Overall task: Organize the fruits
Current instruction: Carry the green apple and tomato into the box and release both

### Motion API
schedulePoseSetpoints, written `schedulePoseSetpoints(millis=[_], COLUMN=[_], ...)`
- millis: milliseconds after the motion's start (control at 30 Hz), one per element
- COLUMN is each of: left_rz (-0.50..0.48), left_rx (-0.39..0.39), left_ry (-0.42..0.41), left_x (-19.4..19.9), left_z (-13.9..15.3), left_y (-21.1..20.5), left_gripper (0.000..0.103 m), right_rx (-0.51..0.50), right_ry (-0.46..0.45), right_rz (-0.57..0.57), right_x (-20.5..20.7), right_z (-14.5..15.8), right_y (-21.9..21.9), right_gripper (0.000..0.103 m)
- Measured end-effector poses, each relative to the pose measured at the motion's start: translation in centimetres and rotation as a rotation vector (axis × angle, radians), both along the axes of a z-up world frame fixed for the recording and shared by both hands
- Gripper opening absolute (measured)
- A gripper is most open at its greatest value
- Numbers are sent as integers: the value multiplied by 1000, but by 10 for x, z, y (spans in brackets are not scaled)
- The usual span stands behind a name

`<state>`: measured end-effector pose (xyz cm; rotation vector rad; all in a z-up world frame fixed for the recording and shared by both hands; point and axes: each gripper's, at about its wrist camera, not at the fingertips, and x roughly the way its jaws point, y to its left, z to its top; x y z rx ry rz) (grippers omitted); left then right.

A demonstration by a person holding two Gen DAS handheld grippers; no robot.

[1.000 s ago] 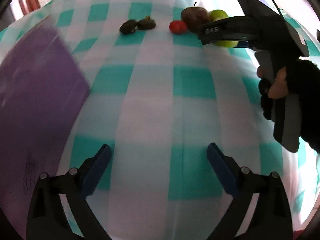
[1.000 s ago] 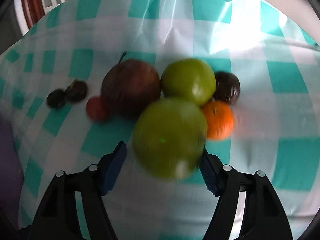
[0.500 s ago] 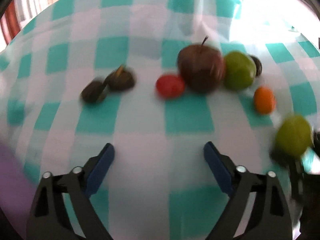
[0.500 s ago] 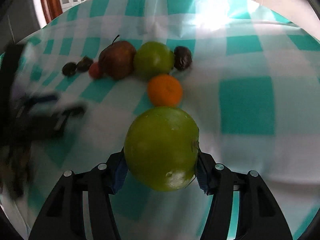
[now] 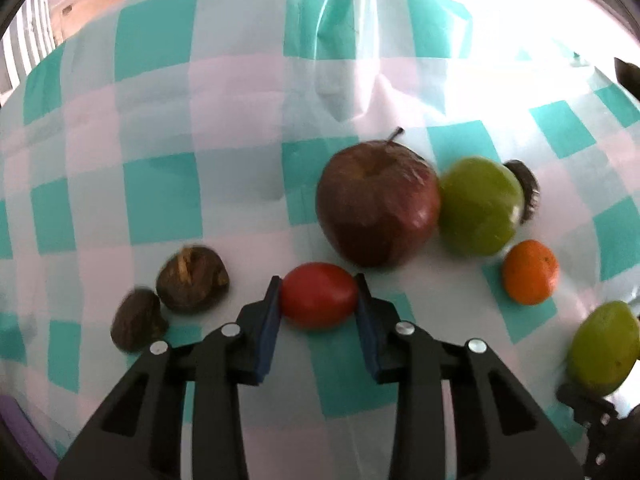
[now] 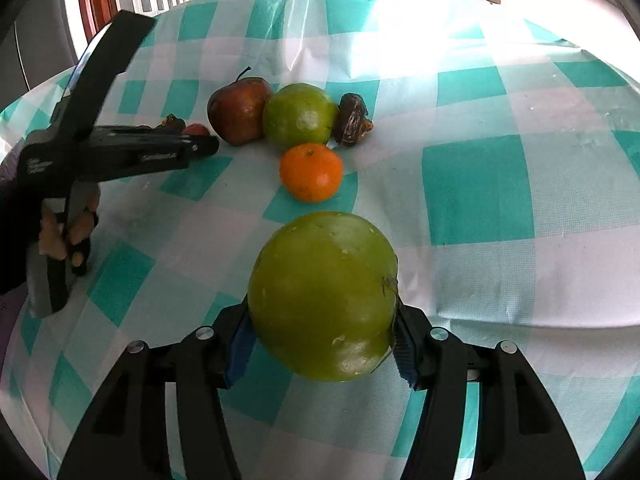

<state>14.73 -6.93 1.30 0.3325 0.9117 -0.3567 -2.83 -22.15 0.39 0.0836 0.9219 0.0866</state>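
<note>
Left gripper (image 5: pixel 318 300): its blue pads are pressing on both sides of the small red fruit (image 5: pixel 318 301), clamped tight, the fruit sitting on the checked tablecloth (image 5: pixel 160 200).
Right gripper (image 6: pixel 322 340): its jaws are gripping the large green fruit (image 6: pixel 323 296) from both sides.
Ahead of the left gripper: the dark red apple (image 5: pixel 378 204) is lying just beyond the red fruit, with a second green fruit (image 5: pixel 480 206) touching its right side and a dark wrinkled fruit (image 5: pixel 526 192) behind that.
Right of the left gripper: a small orange (image 5: pixel 530 272) is sitting apart.
Left of the left gripper: two brown shrivelled fruits (image 5: pixel 192 280) are lying side by side.
Ahead of the right gripper: the orange is sitting nearest, the apple group farther on.
Person's hand (image 6: pixel 64 236): it is squeezing the left gripper's handle.
</note>
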Motion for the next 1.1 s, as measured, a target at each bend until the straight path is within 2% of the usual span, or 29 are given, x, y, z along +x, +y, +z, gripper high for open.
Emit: schedulePoseSetpoints(millis=[133,300,433,467,600,700,833,1100], left_rz=[35,110,130,138,149,117,129,191], left_rx=[-22,-59,-54,-54,-55,-27,-29,-18], left_ry=[35,107,164,175,180,129,55,-102], left_x=[-35,-117,-190,-217,-306,-346,-363,-406], left_z=[9,23,34,37,57,72,106,172], left_y=[11,36,55,64,93,105,122,173], left_gripper=[35,35,35,35,35,35,35,35], right_rx=[0,-11,27,34,40,35,17,12], right_ry=[0,26,103,118,129,106,29,-75], right_rz=[1,-1,3,20,97,156,221,344], right_x=[-1,-8,-50,-72,-136,-170,-200,-217], right_z=[1,4,13,18,45,72,115,171], right_y=[0,3,16,25,54,75,107,172], right_gripper=[57,56,56,56,56,56,56,56])
